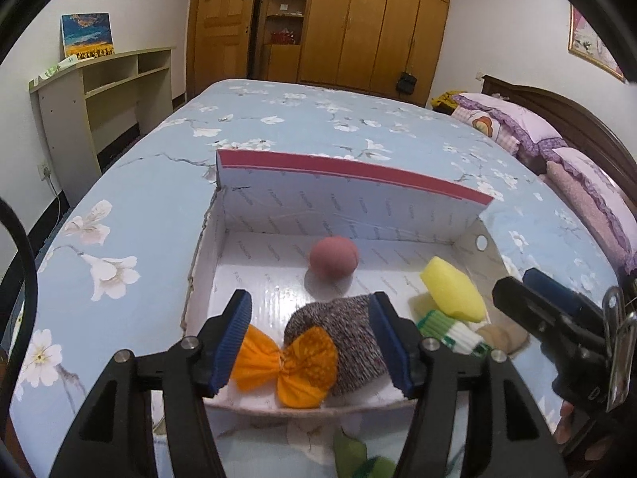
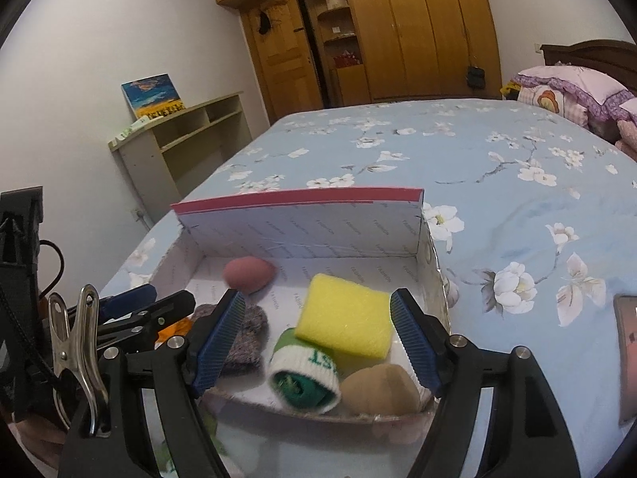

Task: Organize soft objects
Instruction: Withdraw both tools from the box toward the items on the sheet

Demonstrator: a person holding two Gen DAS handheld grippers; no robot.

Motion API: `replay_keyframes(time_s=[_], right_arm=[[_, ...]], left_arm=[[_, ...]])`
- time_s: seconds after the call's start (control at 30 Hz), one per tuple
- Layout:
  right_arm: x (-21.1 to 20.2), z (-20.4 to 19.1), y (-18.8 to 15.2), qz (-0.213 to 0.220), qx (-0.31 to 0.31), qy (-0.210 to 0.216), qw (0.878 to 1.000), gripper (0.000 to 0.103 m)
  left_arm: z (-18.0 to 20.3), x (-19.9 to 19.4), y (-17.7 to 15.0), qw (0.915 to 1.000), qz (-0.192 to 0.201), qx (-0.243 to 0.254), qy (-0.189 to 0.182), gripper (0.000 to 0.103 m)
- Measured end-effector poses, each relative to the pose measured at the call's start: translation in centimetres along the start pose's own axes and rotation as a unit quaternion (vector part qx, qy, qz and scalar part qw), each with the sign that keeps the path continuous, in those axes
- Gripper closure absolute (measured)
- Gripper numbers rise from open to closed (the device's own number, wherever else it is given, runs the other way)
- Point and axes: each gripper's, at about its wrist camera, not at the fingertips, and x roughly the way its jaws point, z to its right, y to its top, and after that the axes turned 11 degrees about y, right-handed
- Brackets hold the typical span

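Note:
A white cardboard box (image 1: 350, 203) (image 2: 302, 223) with a red-edged lid stands open on the bed. Inside lie a pink ball (image 1: 333, 257) (image 2: 249, 275), an orange bow (image 1: 288, 362), a grey knitted piece (image 1: 342, 338) (image 2: 249, 338), a yellow sponge (image 1: 452, 288) (image 2: 344, 320), a green-and-white rolled sock (image 1: 452, 330) (image 2: 304, 374) and a tan soft ball (image 1: 503, 338) (image 2: 380, 390). My left gripper (image 1: 314, 342) is open and empty above the bow and knitted piece. My right gripper (image 2: 318, 342) is open and empty above the sponge and sock.
The box sits on a blue floral bedspread (image 1: 278, 127) (image 2: 497, 167). Pillows (image 1: 517, 127) lie at the headboard on the right. A shelf unit (image 1: 99, 91) stands by the left wall. A green soft thing (image 1: 358, 458) lies in front of the box. A phone-like object (image 2: 627, 358) lies at right.

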Motion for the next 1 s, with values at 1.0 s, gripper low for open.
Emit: replay_keyframes(time_s=[1.0], right_arm=[[-8.6,-3.3,-7.6,-0.022,-0.046,0.008,0.999,0.026]], left_arm=[[-1.3,-7.9,-6.3,0.9999,-0.003,-0.009,-0.009,0.039]])
